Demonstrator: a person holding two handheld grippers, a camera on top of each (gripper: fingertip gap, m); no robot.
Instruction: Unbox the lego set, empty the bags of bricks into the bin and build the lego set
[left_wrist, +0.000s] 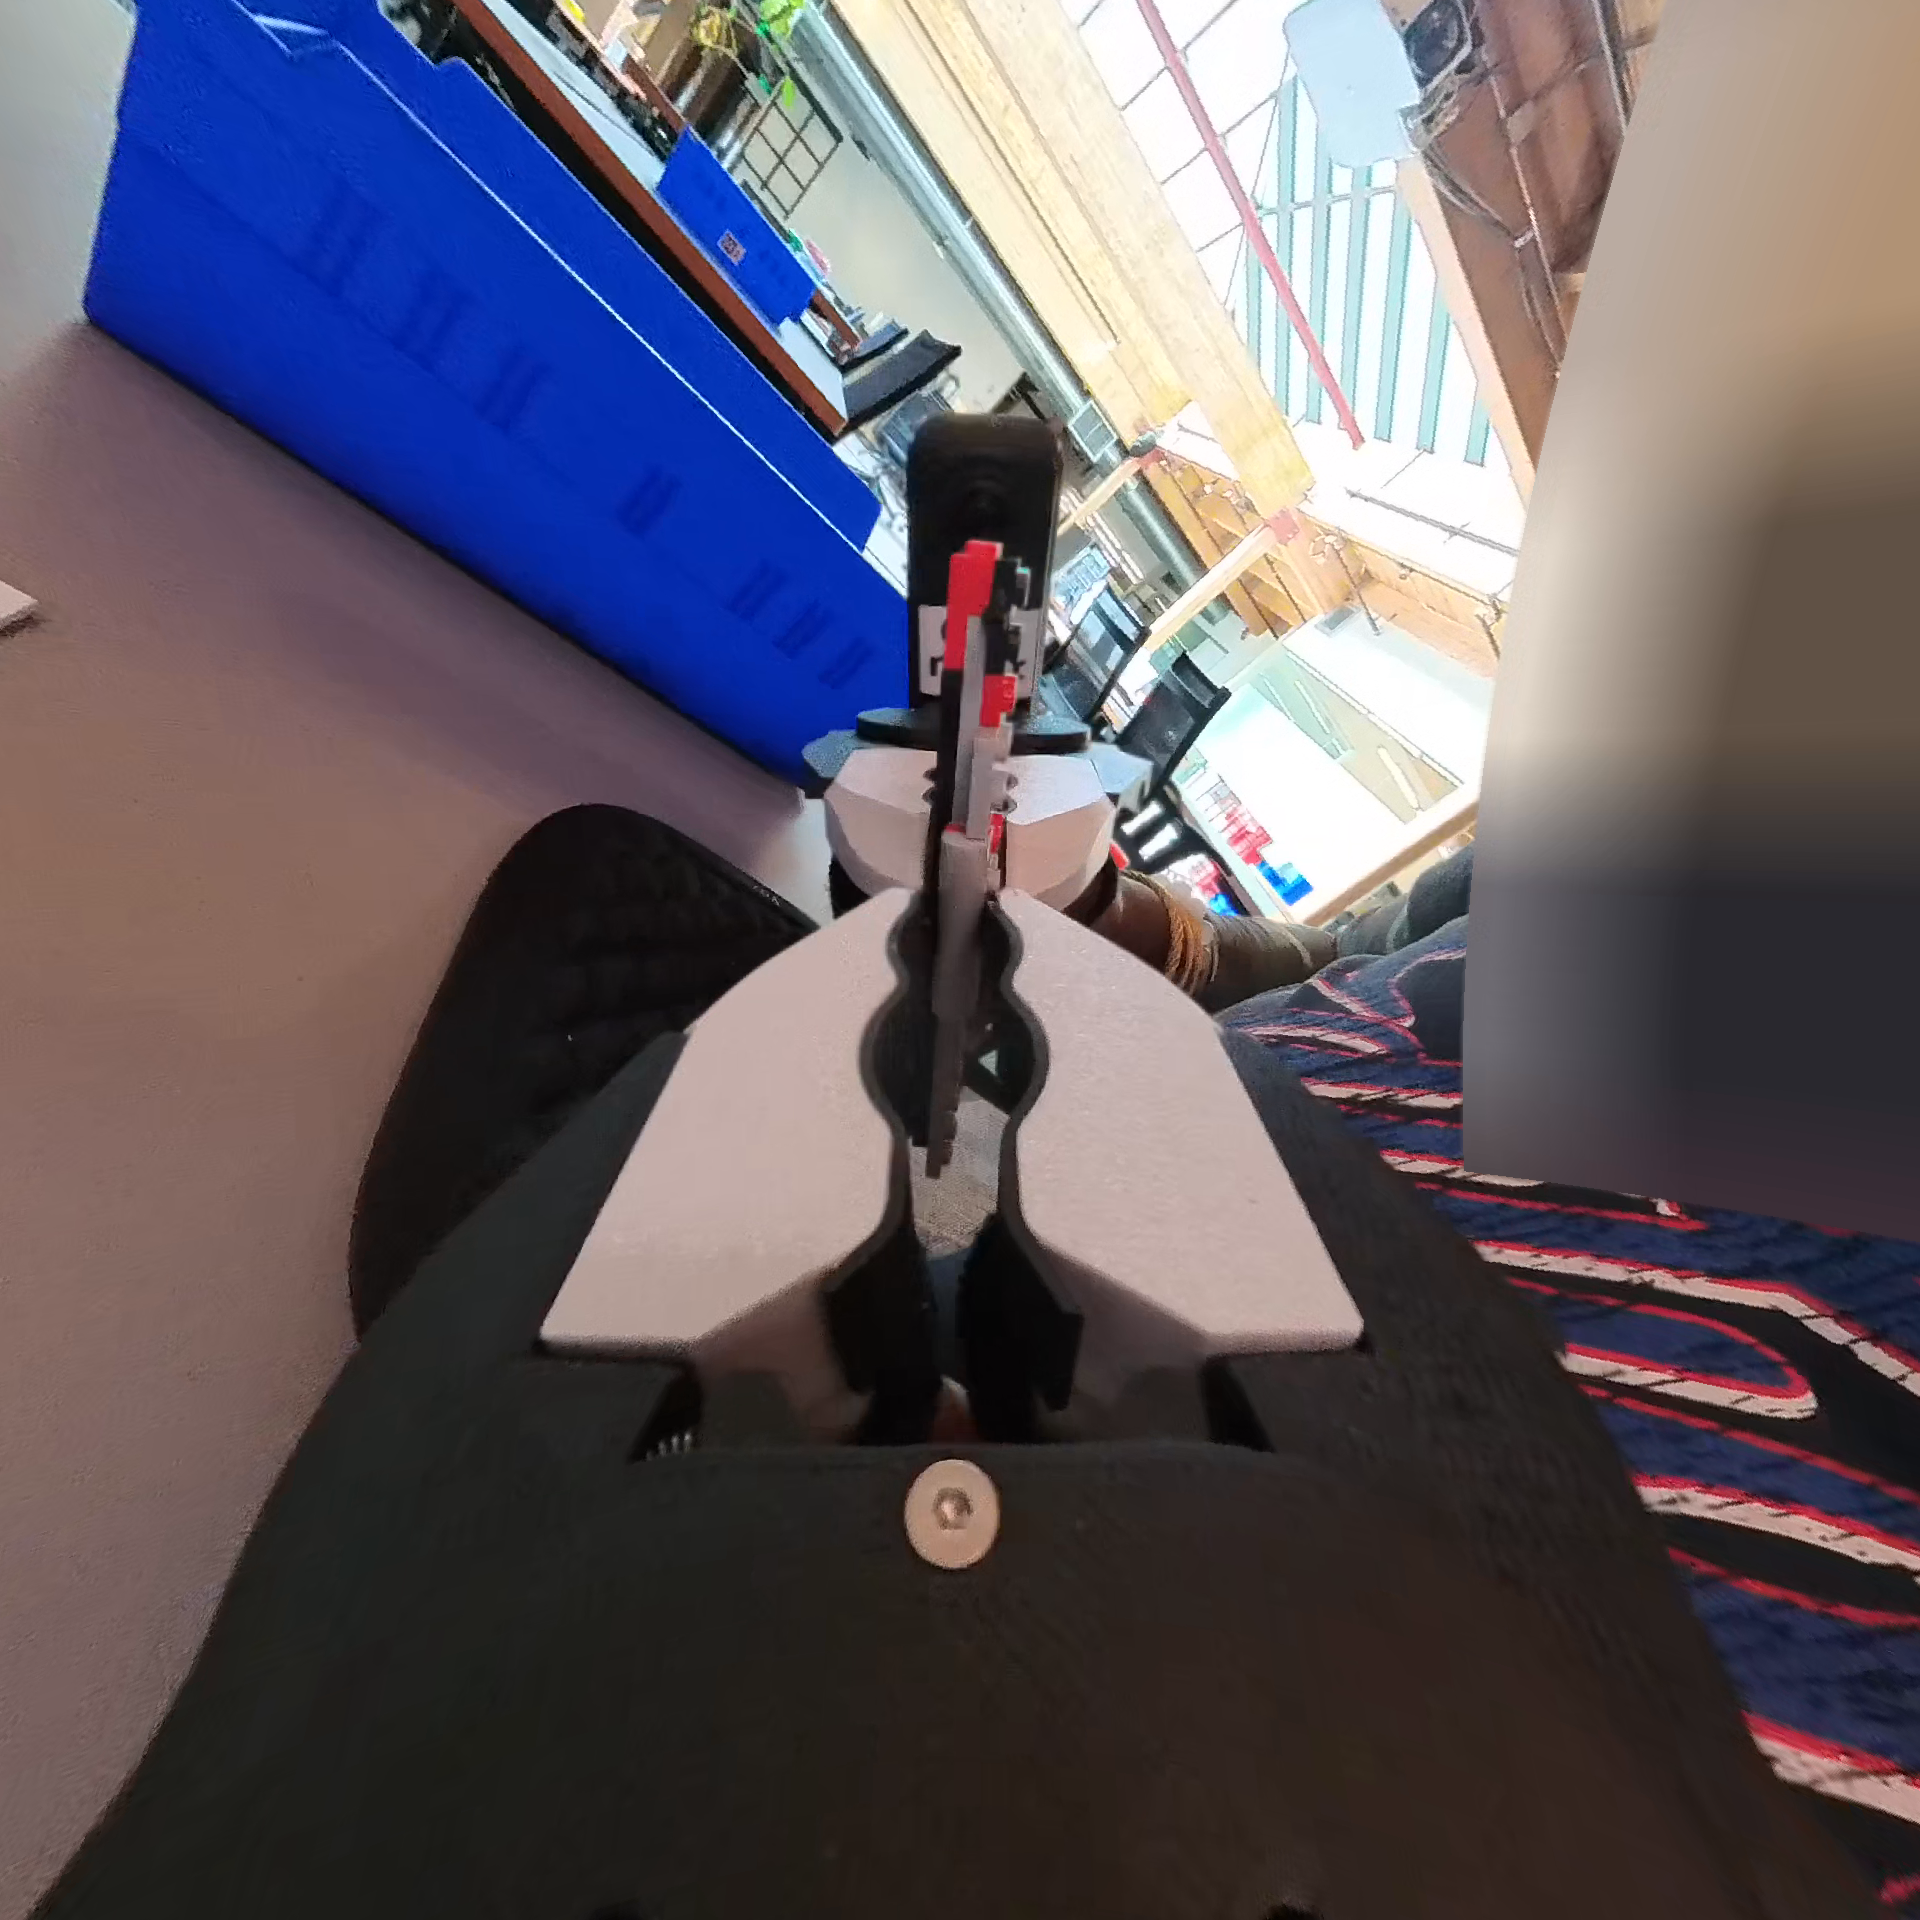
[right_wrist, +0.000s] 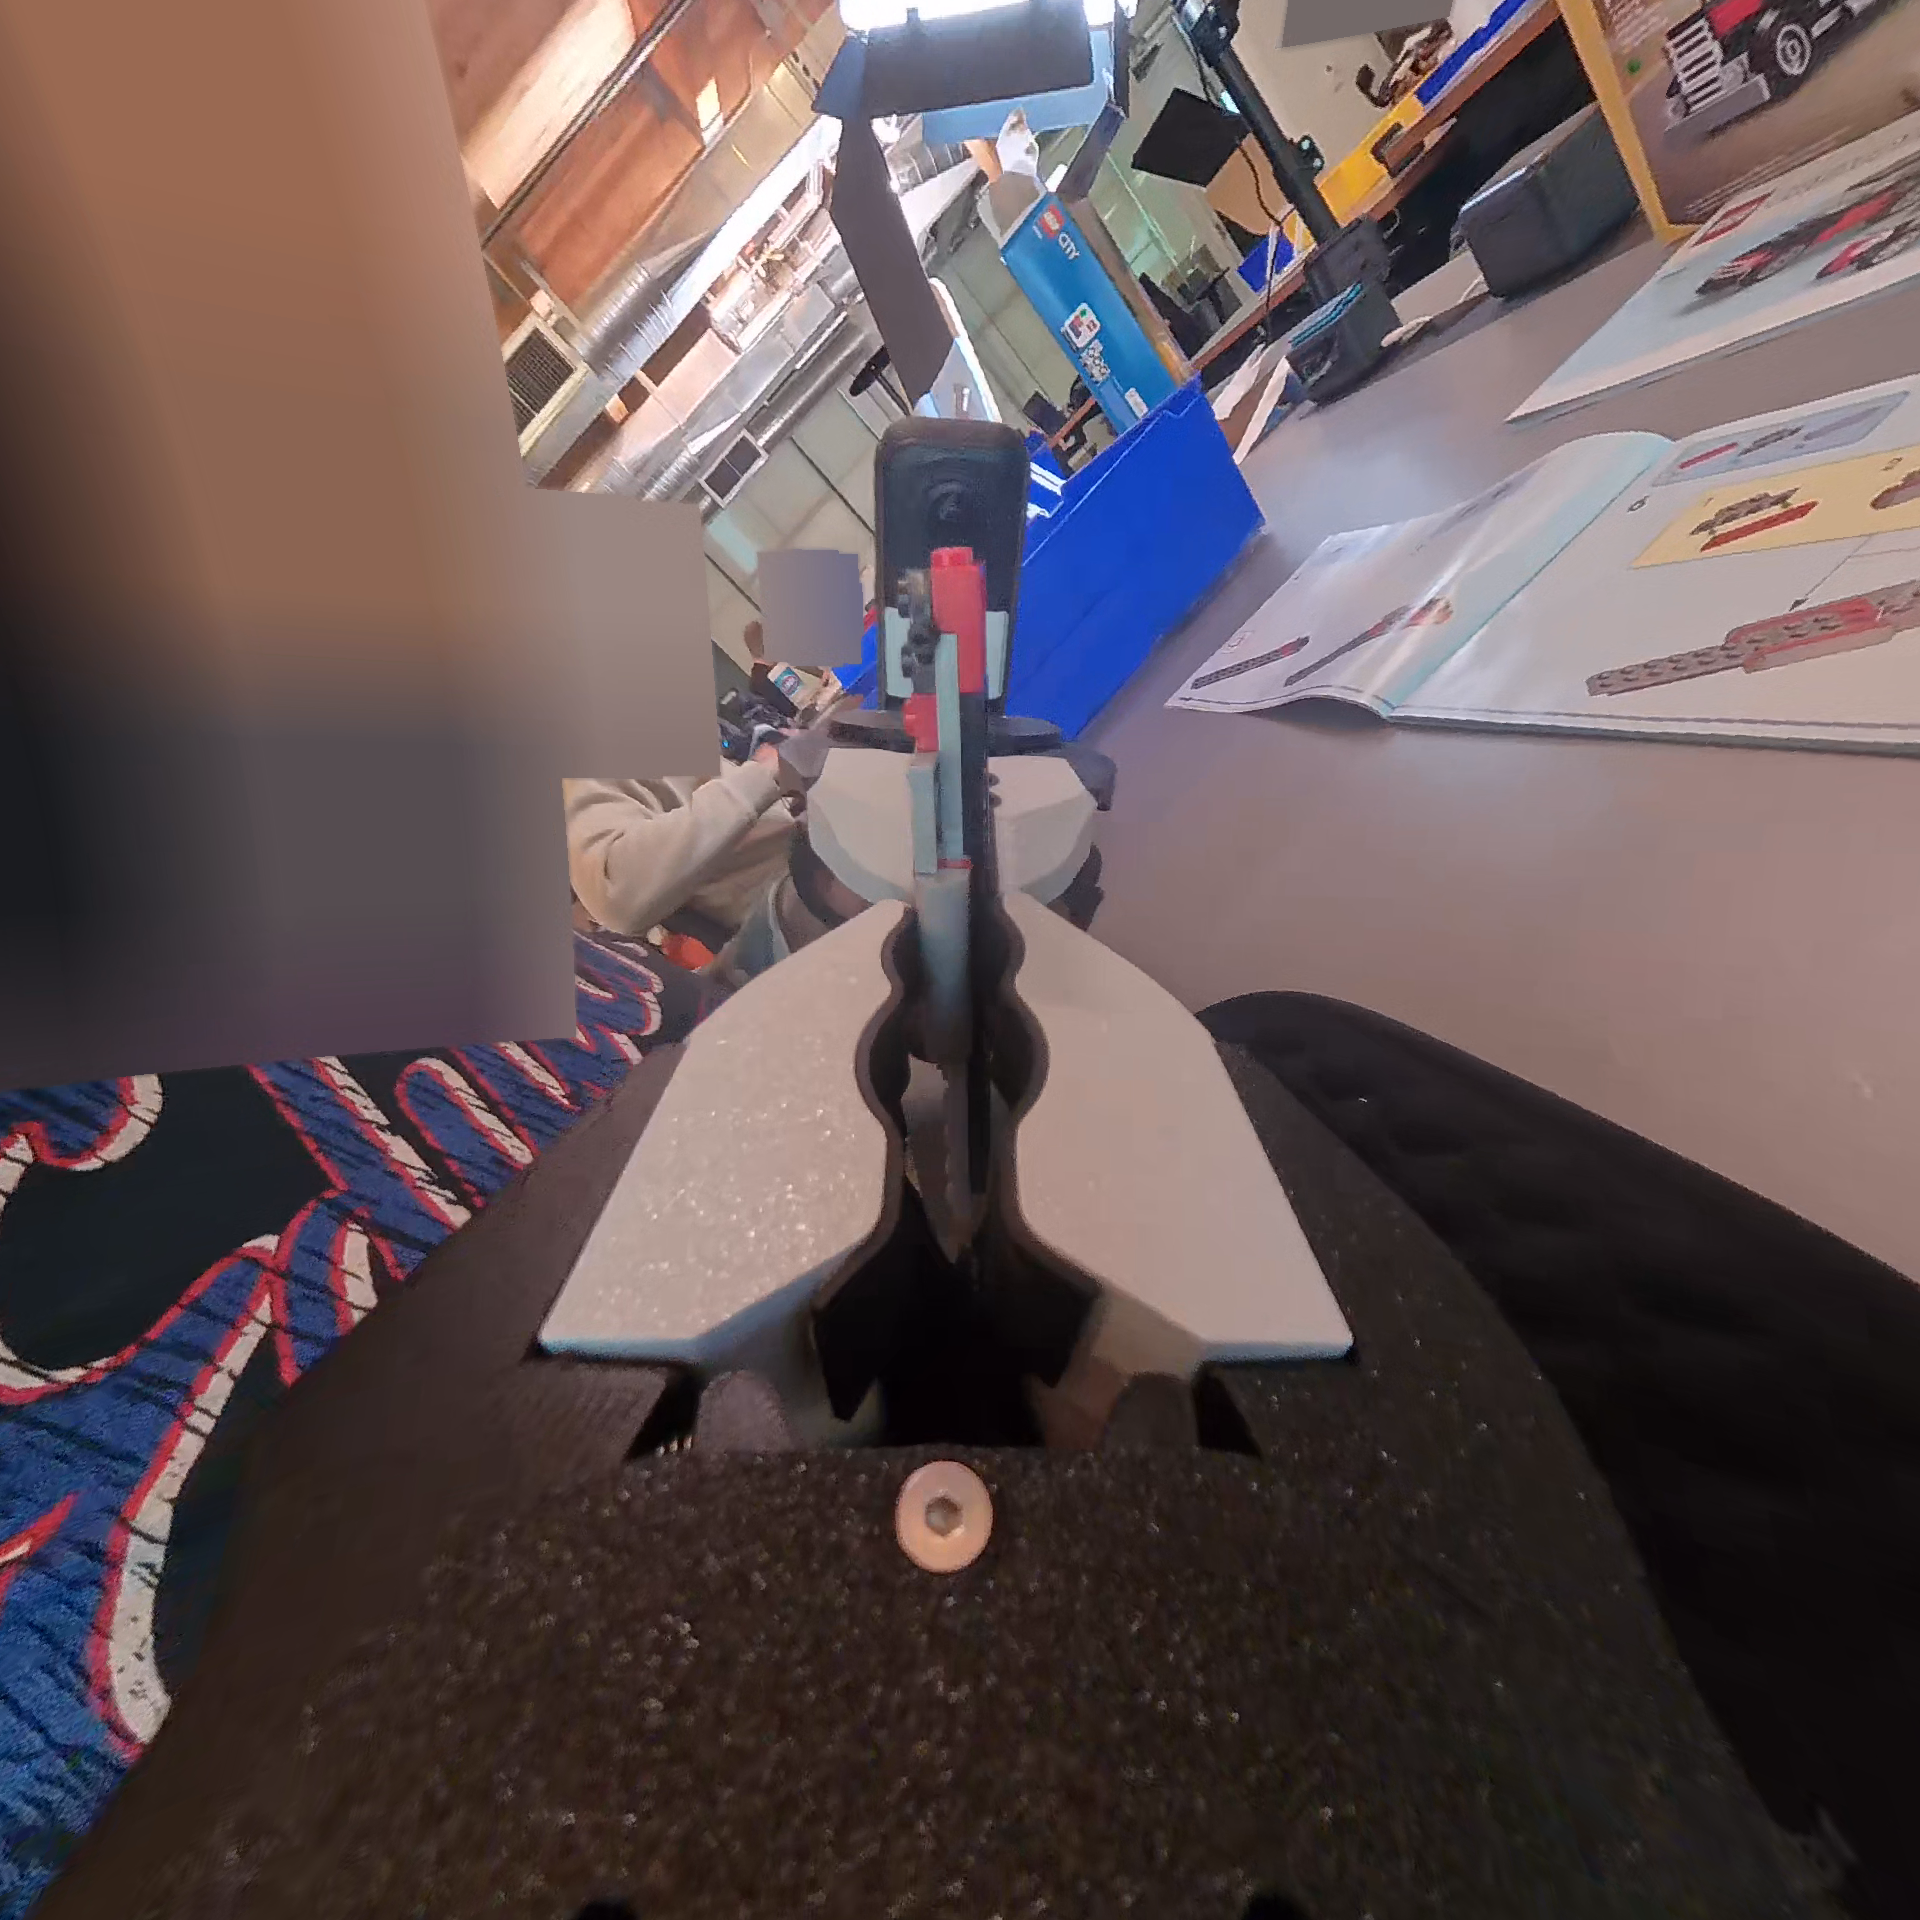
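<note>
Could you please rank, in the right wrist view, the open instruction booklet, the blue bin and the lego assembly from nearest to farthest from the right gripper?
1. lego assembly: clamped between the right gripper fingers, edge-on.
2. open instruction booklet: flat on the grey table, ahead to the right.
3. blue bin: farther back, just right of centre, beyond the booklet's near corner.

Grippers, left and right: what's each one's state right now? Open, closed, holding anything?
Left gripper: closed on one end of the lego assembly.
Right gripper: closed on the other end of the same lego assembly.
</note>
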